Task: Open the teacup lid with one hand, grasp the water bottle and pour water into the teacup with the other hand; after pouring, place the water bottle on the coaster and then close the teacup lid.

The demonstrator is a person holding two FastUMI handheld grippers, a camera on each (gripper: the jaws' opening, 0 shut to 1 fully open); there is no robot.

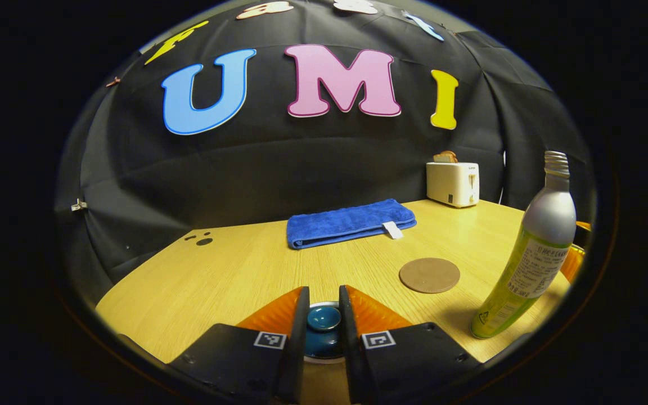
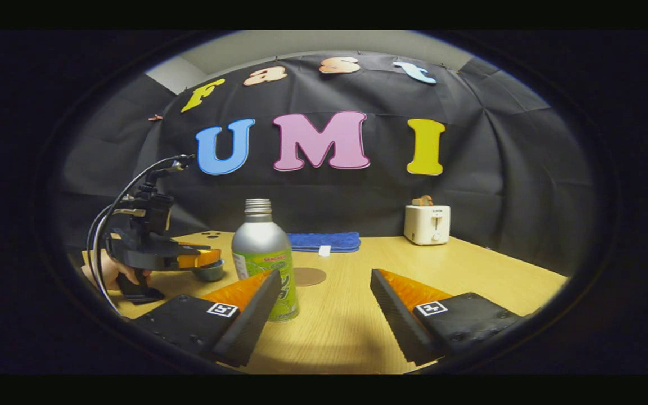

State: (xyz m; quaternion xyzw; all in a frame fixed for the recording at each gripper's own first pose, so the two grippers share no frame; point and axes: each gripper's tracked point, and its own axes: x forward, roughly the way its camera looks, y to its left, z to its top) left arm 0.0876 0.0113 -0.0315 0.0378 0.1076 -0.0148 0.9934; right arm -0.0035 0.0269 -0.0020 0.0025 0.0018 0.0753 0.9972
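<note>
In the left gripper view my left gripper (image 1: 324, 291) is shut on the round knob of the dark teal teacup lid (image 1: 324, 318), one finger on each side. From the right gripper view the left gripper (image 2: 197, 259), held by a hand, sits just over the teacup (image 2: 210, 274) at the table's left; whether the lid is raised I cannot tell. The silver and green water bottle (image 2: 264, 261) (image 1: 536, 247) stands upright and uncapped. My right gripper (image 2: 325, 278) is open, and the bottle stands just beyond its left finger, untouched. The round brown coaster (image 1: 430, 275) (image 2: 309, 276) lies bare.
A folded blue towel (image 1: 350, 223) (image 2: 324, 241) lies at the back of the wooden table (image 1: 234, 270). A white toaster (image 1: 452, 183) (image 2: 427, 224) with toast stands at the back right. A cable loops up from the left gripper.
</note>
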